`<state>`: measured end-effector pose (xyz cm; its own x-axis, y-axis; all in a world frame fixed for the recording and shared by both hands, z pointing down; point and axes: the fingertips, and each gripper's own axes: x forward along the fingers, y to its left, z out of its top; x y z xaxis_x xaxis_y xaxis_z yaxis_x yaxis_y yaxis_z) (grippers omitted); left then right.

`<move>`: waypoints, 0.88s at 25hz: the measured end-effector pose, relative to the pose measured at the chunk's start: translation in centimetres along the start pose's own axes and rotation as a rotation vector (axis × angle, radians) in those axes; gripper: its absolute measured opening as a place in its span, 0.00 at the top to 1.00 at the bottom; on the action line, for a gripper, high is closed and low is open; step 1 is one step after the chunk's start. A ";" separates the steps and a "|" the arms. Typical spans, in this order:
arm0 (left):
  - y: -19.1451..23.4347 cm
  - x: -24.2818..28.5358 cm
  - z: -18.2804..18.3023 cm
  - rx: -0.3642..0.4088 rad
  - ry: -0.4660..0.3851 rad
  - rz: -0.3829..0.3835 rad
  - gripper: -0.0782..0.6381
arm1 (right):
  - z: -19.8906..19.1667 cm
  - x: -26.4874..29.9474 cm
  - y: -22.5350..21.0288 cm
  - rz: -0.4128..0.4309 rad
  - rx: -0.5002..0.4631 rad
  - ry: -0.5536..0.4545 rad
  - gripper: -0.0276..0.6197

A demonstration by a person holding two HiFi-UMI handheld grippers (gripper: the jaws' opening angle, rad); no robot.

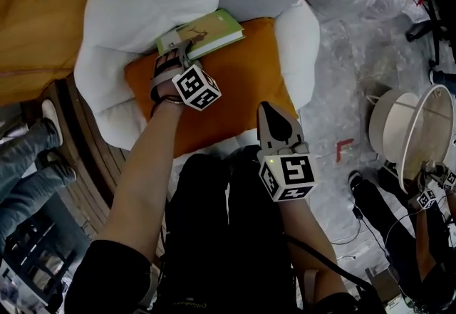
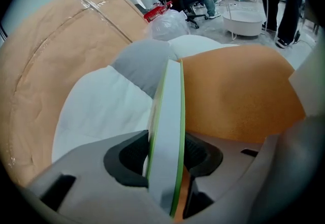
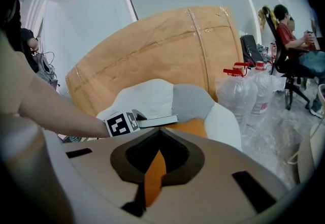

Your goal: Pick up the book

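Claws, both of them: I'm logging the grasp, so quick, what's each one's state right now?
Left claw: closed on the book.
Right claw: closed, holding nothing.

The person wears a black short-sleeved top [image 1: 107,270] and black trousers [image 1: 206,199], with both forearms bare. A dark band [image 1: 168,99] circles the left wrist. The left hand-held gripper [image 1: 187,48] and the right hand-held gripper [image 1: 266,107] share one build: smooth pale grey plastic jaws that taper to a point, lined with black pads [image 2: 129,154] and cut with small dark rectangular slots. Each carries a white cube printed with black square markers [image 1: 196,87]. A small green light [image 1: 271,159] glows on the right one, and a thin black cable [image 1: 324,259] runs along the right arm.
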<state>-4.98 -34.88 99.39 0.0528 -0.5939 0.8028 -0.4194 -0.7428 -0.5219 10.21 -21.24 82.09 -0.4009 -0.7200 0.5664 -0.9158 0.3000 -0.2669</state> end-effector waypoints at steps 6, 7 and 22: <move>1.3 -1.7 0.8 -0.040 -0.005 0.001 0.67 | 0.9 -0.6 1.1 0.013 -0.015 0.006 0.95; 1.5 -2.1 1.0 -0.040 -0.009 0.000 0.67 | 1.2 -0.7 1.3 0.017 -0.021 0.008 0.95; 7.5 -11.9 4.0 -0.268 -0.064 -0.014 0.69 | 11.8 -5.2 4.3 0.044 -0.097 -0.056 0.95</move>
<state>-5.13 -34.65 84.79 0.1139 -0.6085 0.7853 -0.6429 -0.6477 -0.4087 8.65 -23.60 68.81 -0.4416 -0.7380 0.5103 -0.8963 0.3894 -0.2124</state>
